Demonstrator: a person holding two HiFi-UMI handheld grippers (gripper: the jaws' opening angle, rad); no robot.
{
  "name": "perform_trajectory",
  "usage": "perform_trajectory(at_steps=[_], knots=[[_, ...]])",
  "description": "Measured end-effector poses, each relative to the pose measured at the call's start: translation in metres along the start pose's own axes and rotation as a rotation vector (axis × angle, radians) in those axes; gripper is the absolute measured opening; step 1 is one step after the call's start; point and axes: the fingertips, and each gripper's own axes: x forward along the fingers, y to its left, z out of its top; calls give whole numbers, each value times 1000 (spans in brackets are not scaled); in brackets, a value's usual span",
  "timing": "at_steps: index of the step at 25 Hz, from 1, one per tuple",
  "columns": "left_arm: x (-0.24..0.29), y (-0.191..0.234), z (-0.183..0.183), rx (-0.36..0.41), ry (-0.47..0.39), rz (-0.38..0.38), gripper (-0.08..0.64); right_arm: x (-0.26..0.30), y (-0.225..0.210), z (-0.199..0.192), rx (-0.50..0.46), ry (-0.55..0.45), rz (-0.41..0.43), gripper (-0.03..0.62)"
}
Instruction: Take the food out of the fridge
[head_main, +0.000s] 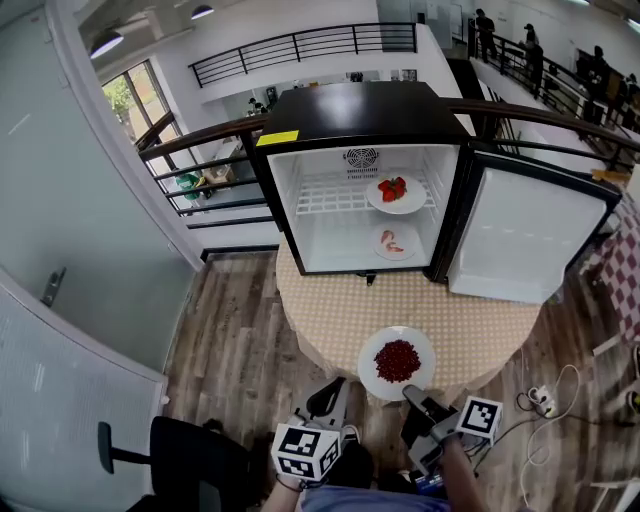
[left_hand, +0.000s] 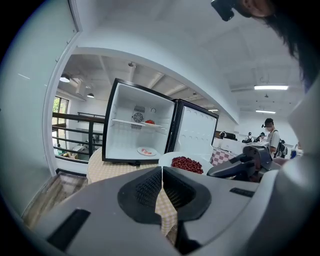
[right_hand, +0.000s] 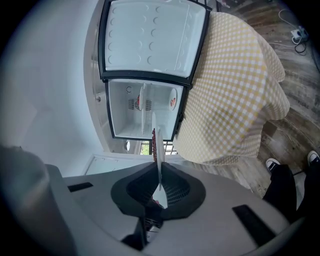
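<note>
A black mini fridge (head_main: 355, 110) stands open on a round table with a checked cloth (head_main: 330, 310). On its wire shelf sits a plate of strawberries (head_main: 396, 192); a plate of pink food (head_main: 396, 243) lies on the fridge floor. My right gripper (head_main: 415, 398) is shut on the near rim of a white plate of dark red food (head_main: 397, 362) over the table's near edge. The right gripper view shows that plate edge-on (right_hand: 156, 145) between the pads. My left gripper (head_main: 325, 398) is shut and empty, left of the plate, its jaws (left_hand: 162, 172) pressed together.
The fridge door (head_main: 520, 235) swings out to the right. A black chair (head_main: 190, 460) stands at lower left beside a glass wall. A power strip and cables (head_main: 545, 395) lie on the wood floor at right. A railing runs behind the fridge.
</note>
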Motion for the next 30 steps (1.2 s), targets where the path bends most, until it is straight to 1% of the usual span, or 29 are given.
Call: perform_trajectory(at_steps=[5, 10, 15, 22, 30], knots=[[-22, -29, -11, -3, -16, 30, 18, -43, -13, -15, -2, 14, -8, 25], [-49, -69, -33, -23, -19, 27, 18, -88, -28, -33, -26, 33, -32, 25], [-72, -102, -45, -18, -33, 11, 18, -122, -33, -51, -37, 40, -22, 25], [-99, -129, -59, -16, -37, 15, 18, -152, -38, -70, -55, 64, -16, 25], [-111, -149, -59, -4, -53, 20, 18, -172, -36, -75, -70, 71, 1, 26]])
